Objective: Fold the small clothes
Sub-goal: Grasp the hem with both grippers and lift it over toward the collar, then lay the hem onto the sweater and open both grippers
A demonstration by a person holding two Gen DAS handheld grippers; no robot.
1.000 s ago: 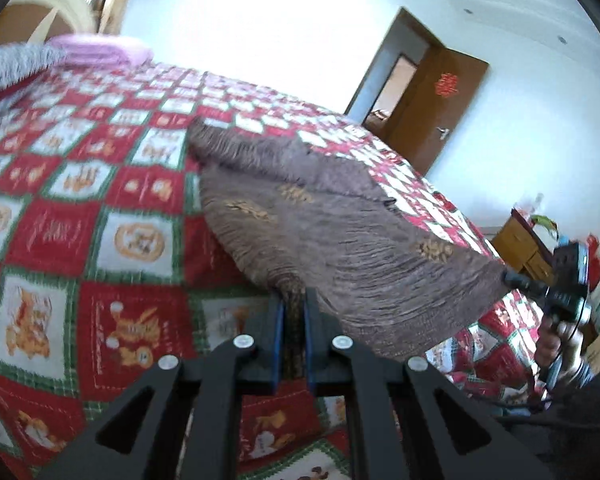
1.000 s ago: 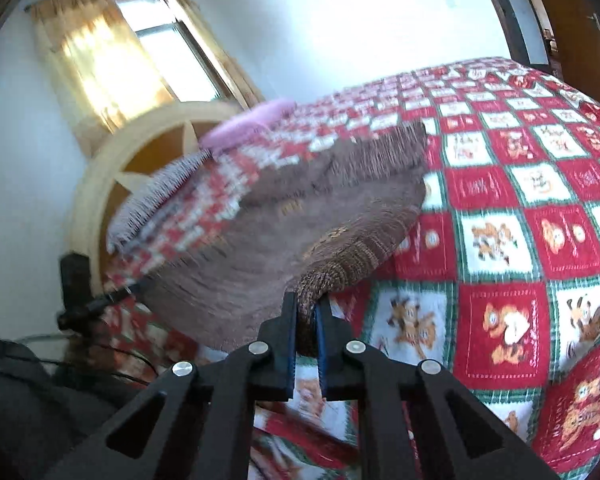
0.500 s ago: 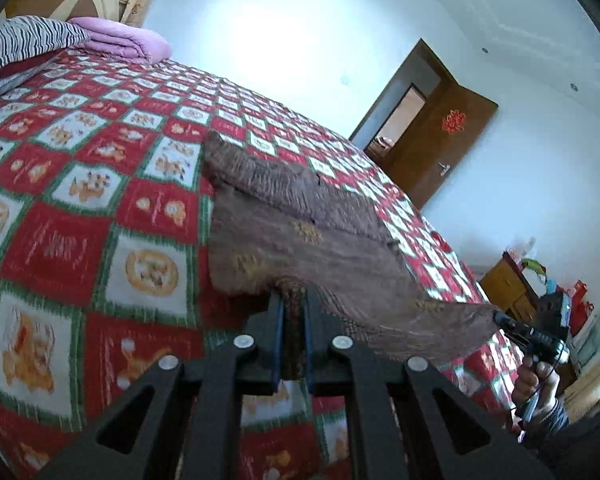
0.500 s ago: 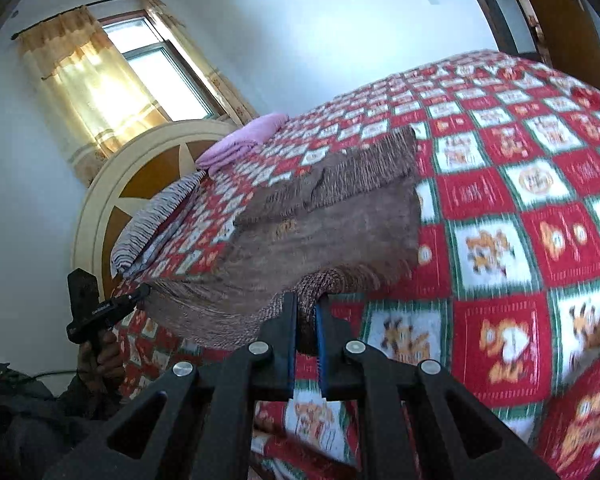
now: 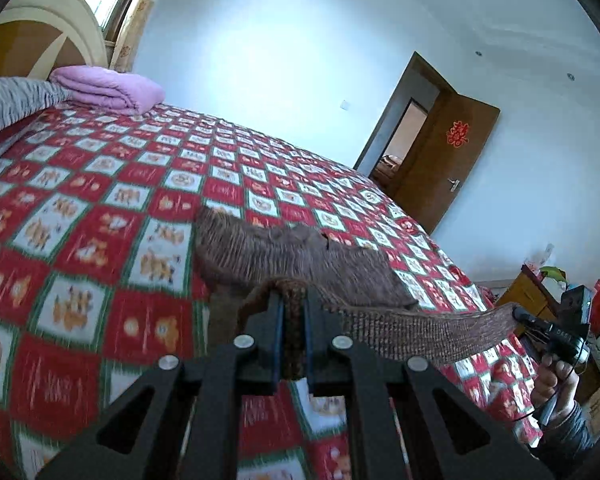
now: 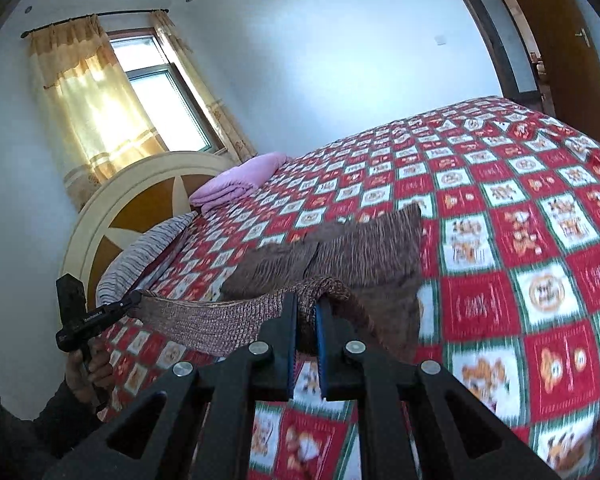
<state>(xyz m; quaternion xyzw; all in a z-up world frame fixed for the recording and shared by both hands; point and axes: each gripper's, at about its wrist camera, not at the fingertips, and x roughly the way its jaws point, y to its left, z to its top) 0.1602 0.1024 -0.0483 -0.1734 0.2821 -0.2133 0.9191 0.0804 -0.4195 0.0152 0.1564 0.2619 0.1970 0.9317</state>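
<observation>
A: Left gripper (image 5: 293,312) is clamped on one corner of the brown knit garment (image 5: 284,256), right gripper (image 6: 306,312) pinches the other, hem stretched taut between them.

B: Its far end lies on the checked bedspread (image 5: 100,216), plenty of open bed beyond.

Coarse brown ribbed knit garment (image 5: 300,256); printed matt cotton bedspread (image 5: 100,208); matt black plastic tool (image 5: 294,320); glossy wooden door (image 5: 440,168).

Knit garment (image 5: 300,256) lies partly on the bed (image 5: 100,208), its near edge lifted between left claw (image 5: 293,312) and right claw (image 6: 306,316). Folded blanket (image 5: 108,88) and pillow (image 5: 12,100) sit at the headboard (image 6: 140,200) end. Door (image 5: 440,160) stands beyond the bed's far side.
</observation>
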